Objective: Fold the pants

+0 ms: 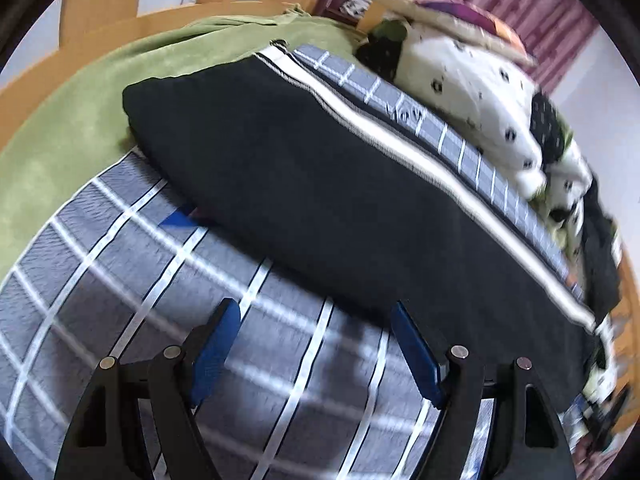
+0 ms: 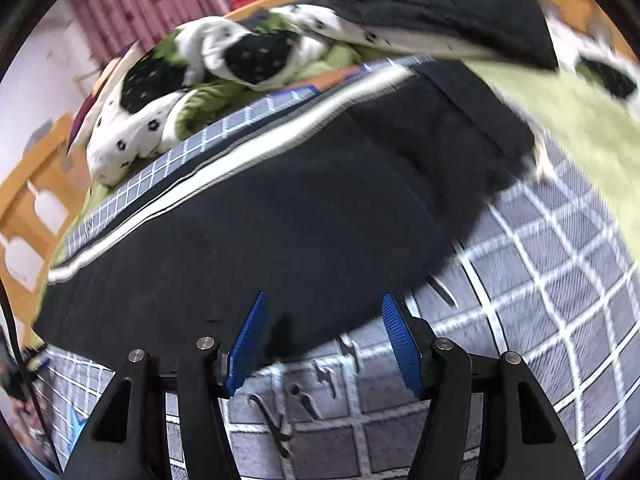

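Note:
Black pants (image 1: 320, 184) with a white side stripe (image 1: 440, 172) lie flat and lengthwise on the grey checked bedsheet (image 1: 120, 280). My left gripper (image 1: 316, 312) is open and empty, just short of the pants' near edge. In the right wrist view the same pants (image 2: 280, 216) fill the middle. My right gripper (image 2: 324, 308) is open, its blue pads (image 2: 250, 332) at the near hem, holding nothing.
A green blanket (image 1: 80, 112) lies at the left. A white and black spotted quilt (image 1: 472, 80) is bunched behind the pants, also in the right wrist view (image 2: 160, 104). A dark garment (image 2: 460, 8) lies on it. A wooden bed frame (image 1: 100, 0) rings the bed.

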Action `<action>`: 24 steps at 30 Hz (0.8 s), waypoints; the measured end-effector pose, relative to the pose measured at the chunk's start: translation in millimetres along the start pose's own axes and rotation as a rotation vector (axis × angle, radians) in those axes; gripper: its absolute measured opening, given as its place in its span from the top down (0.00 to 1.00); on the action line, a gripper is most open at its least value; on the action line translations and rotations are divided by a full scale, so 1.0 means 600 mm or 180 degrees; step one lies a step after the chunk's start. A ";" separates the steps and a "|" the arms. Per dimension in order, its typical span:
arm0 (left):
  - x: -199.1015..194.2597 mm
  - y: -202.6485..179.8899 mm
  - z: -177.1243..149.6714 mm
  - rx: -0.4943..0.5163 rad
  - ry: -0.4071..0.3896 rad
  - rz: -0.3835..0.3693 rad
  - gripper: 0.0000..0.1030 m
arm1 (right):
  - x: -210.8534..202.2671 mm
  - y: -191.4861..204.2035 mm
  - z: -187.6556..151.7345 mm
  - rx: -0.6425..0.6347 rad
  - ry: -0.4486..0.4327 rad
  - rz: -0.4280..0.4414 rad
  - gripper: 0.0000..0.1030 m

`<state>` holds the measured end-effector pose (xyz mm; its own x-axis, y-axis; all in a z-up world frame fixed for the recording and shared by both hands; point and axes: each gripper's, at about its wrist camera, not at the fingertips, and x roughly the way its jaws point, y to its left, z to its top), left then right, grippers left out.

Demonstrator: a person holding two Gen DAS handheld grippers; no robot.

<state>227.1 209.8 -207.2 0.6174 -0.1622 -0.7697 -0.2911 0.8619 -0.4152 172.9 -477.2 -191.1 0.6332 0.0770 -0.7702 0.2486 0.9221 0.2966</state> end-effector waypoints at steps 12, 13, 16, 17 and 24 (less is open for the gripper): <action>0.074 -0.007 0.095 -0.0204 -0.0291 0.0521 0.69 | 0.094 -0.016 0.079 0.0460 -0.0226 -0.0173 0.72; 0.075 -0.004 0.104 -0.0206 -0.0268 0.0575 0.86 | 0.101 -0.023 0.089 0.0573 -0.0231 -0.0130 0.75; 0.046 -0.025 0.137 -0.0143 -0.0246 0.0474 0.90 | 0.096 -0.025 0.117 0.0654 -0.0247 -0.0125 0.87; 0.014 -0.038 0.145 -0.0086 -0.0330 0.0404 0.90 | 0.073 -0.017 0.131 0.0607 -0.0342 -0.0121 0.88; -0.191 -0.087 0.088 0.0587 -0.0585 0.0381 0.90 | -0.114 0.035 0.149 0.0072 -0.0608 0.0015 0.90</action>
<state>210.1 208.4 -71.9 0.7137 0.0213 -0.7002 -0.2425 0.9452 -0.2184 200.1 -497.2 -81.8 0.7614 0.0060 -0.6482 0.2603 0.9130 0.3142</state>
